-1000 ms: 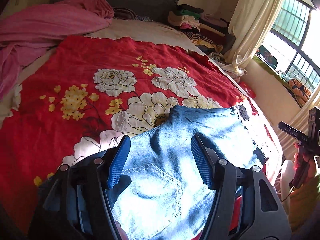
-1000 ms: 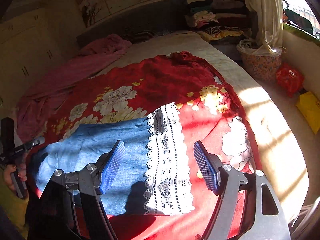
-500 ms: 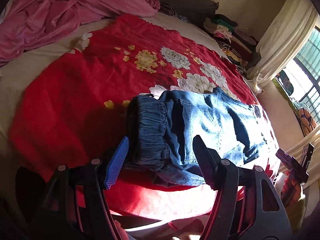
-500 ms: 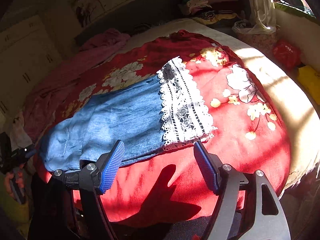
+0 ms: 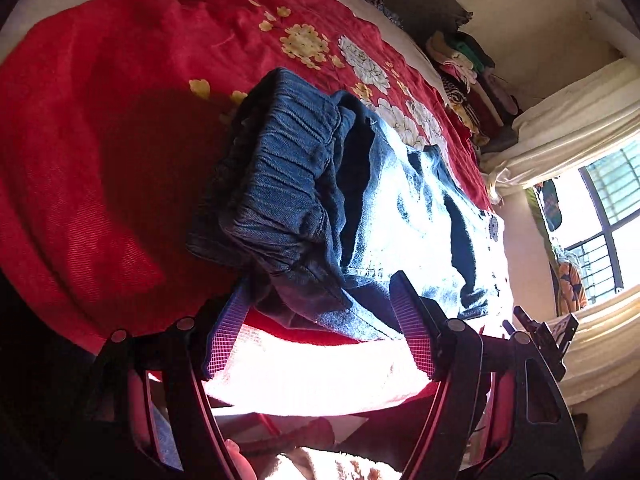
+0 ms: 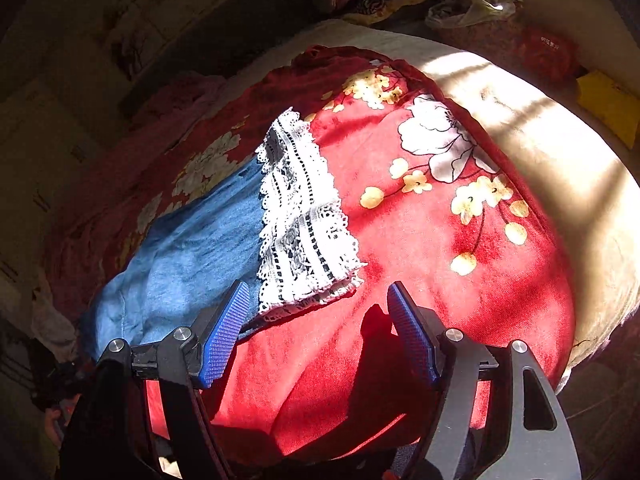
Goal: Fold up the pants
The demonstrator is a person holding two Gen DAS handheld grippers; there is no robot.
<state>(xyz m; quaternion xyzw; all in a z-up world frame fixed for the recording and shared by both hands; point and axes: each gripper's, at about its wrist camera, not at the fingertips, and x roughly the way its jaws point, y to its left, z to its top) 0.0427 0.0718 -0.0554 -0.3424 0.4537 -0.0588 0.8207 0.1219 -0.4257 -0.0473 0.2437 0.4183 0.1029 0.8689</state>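
Blue denim pants [image 5: 304,184] lie lengthwise along the near edge of a red floral blanket [image 5: 100,140]. Their gathered elastic waistband [image 5: 288,160] bunches up just ahead of my left gripper [image 5: 320,320]. Its jaws are opening, with the lower waist corner hanging between the fingertips, and the pads do not press on it. In the right wrist view the pants [image 6: 192,256] end in white lace cuffs [image 6: 304,224]. My right gripper [image 6: 320,320] stands open right in front of the near cuff corner, touching nothing.
The bed edge runs just under both grippers. Beyond the bed's far end are a pile of folded clothes [image 5: 468,64], a pale curtain [image 5: 568,128] and a barred window [image 5: 612,220]. A red bag [image 6: 548,52] and a yellow thing [image 6: 608,108] lie on the floor beside the bed.
My left gripper slid along the pants to the waistband end, sank, rolled, and its jaws widened slightly. My right gripper sank and rolled toward the lace cuffs. The pants lie unmoved.
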